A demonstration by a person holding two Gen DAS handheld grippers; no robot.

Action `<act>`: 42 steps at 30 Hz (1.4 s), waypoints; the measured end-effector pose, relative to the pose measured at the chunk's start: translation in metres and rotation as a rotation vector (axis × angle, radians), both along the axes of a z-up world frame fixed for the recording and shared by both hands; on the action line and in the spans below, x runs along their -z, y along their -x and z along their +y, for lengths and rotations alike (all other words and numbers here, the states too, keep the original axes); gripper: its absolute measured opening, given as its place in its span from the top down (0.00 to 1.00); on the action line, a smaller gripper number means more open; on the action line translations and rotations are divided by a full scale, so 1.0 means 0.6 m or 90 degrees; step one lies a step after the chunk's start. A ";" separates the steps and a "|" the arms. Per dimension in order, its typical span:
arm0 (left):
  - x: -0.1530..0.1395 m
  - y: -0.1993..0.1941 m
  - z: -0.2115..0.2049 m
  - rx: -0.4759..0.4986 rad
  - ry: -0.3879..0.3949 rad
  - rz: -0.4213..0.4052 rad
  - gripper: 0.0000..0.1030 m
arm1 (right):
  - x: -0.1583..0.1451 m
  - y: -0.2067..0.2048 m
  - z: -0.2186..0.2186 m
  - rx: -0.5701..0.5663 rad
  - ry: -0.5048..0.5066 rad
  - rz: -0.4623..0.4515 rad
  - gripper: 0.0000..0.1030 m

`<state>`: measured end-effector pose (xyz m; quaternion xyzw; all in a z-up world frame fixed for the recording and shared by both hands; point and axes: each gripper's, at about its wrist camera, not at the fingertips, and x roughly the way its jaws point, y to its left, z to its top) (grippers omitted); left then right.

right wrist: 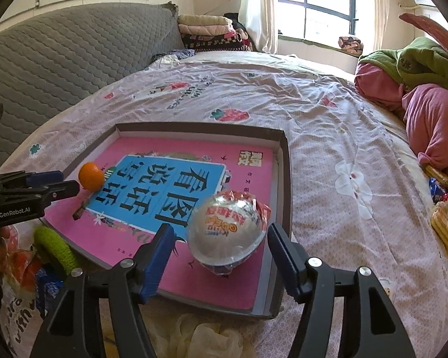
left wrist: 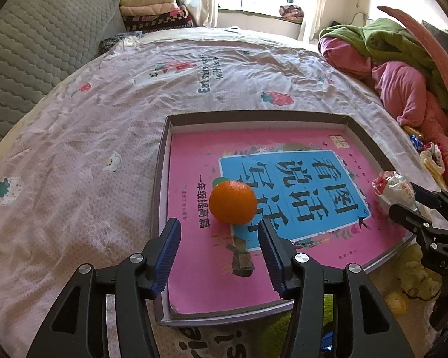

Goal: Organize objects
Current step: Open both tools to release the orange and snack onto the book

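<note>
Left wrist view: the left gripper [left wrist: 219, 240] is spread, with the orange [left wrist: 233, 202] sitting free just ahead on the pink book [left wrist: 194, 256] inside the tray [left wrist: 161, 179], so that one looks dropped off.

Right wrist view: the right gripper [right wrist: 221, 249] is also spread, the wrapped snack ball [right wrist: 228, 232] between its jaws but untouched. The tray wall is close on the right, and loose snacks [right wrist: 445, 223] further right are still unsorted.

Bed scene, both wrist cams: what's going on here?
A person with a handheld gripper in each hand is sorting things into a shallow box on the bed. A pink book lines the box. The left gripper stands open just behind an orange resting on the book; nothing is pressed. The right gripper is open around a wrapped round snack, which also sits on the book, pads clear of it. Both items look set down in the box.
</note>
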<state>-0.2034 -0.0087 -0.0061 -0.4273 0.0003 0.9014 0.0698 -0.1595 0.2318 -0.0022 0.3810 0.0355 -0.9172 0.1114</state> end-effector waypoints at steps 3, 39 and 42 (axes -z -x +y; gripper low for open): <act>-0.010 -0.004 0.001 0.002 -0.001 0.007 0.44 | -0.009 -0.006 -0.002 -0.003 -0.003 0.015 0.36; -0.077 -0.097 0.011 -0.004 0.011 0.093 0.31 | -0.090 -0.087 -0.026 -0.041 0.004 0.153 0.29; -0.075 -0.104 0.013 -0.001 0.011 0.092 0.31 | -0.094 -0.092 -0.024 -0.039 0.004 0.155 0.29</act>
